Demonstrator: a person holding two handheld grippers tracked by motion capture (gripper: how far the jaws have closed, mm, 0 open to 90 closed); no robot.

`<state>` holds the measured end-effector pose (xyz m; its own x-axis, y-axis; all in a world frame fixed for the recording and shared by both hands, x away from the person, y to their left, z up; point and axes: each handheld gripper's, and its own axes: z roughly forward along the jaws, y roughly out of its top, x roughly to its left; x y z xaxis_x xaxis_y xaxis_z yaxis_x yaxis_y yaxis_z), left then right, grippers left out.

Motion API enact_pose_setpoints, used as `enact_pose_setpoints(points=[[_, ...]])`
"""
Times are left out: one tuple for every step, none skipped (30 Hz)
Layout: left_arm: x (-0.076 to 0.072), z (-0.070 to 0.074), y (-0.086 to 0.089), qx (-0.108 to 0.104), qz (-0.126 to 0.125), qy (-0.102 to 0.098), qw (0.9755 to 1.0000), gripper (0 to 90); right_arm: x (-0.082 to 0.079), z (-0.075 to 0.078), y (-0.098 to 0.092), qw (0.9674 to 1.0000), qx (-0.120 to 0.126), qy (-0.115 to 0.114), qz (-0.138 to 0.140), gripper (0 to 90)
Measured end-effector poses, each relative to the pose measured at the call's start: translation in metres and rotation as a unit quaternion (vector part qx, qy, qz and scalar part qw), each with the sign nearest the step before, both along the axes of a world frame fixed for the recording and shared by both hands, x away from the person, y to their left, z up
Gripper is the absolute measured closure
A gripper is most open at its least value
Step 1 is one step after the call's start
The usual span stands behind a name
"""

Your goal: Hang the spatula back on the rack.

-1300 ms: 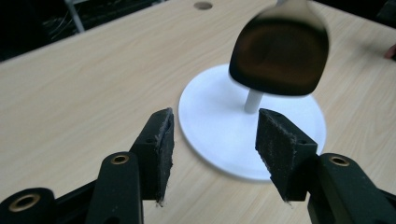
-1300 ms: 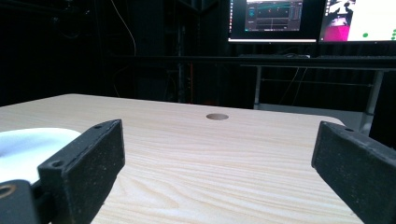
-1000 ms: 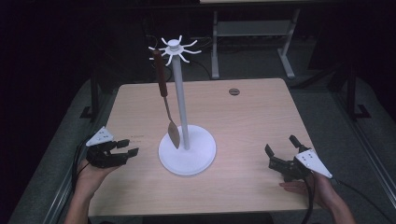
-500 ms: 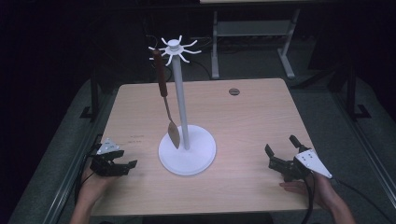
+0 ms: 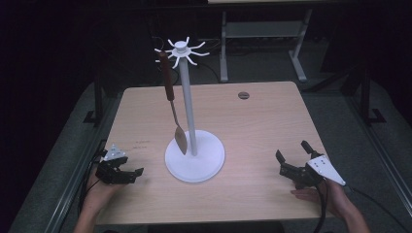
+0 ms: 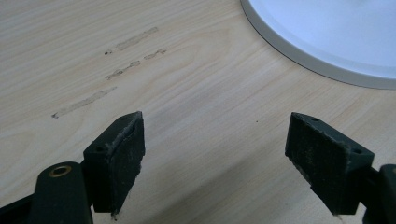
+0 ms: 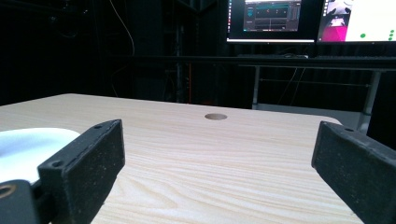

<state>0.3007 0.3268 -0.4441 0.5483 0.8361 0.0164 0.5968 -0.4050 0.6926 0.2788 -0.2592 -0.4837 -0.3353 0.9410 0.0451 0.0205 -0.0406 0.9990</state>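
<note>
A white hook stand (image 5: 186,97) rises from a round base (image 5: 204,162) in the middle of the wooden table (image 5: 252,121). A spatula (image 5: 168,82) with a brown handle hangs from one of its top hooks, blade down beside the pole. My left gripper (image 5: 136,174) lies low at the table's front left, pointing toward the base. Its jaws have just been opening and now stand open with only bare wood between them (image 6: 215,119); the base's rim (image 6: 327,60) is ahead. My right gripper (image 5: 292,150) rests open at the front right, nothing between its jaws (image 7: 219,128).
A small round hole (image 5: 243,95) sits in the tabletop near the far edge. Faint scuff marks (image 6: 116,60) mark the wood by the left gripper. A metal frame (image 5: 262,34) and lit monitors (image 7: 308,18) stand in the dark beyond the table.
The left gripper has sunk to the tabletop at the front left and its jaws have spread wider. The right gripper, stand and spatula have stayed put.
</note>
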Motion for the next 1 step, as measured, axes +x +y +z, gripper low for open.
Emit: enact_pose_setpoints(points=[[0.0,0.0,0.0,-0.001,0.0,-0.001,1.0,19.6,0.0,0.0,-0.0001,1.0,0.0,0.0,0.0,2.0]])
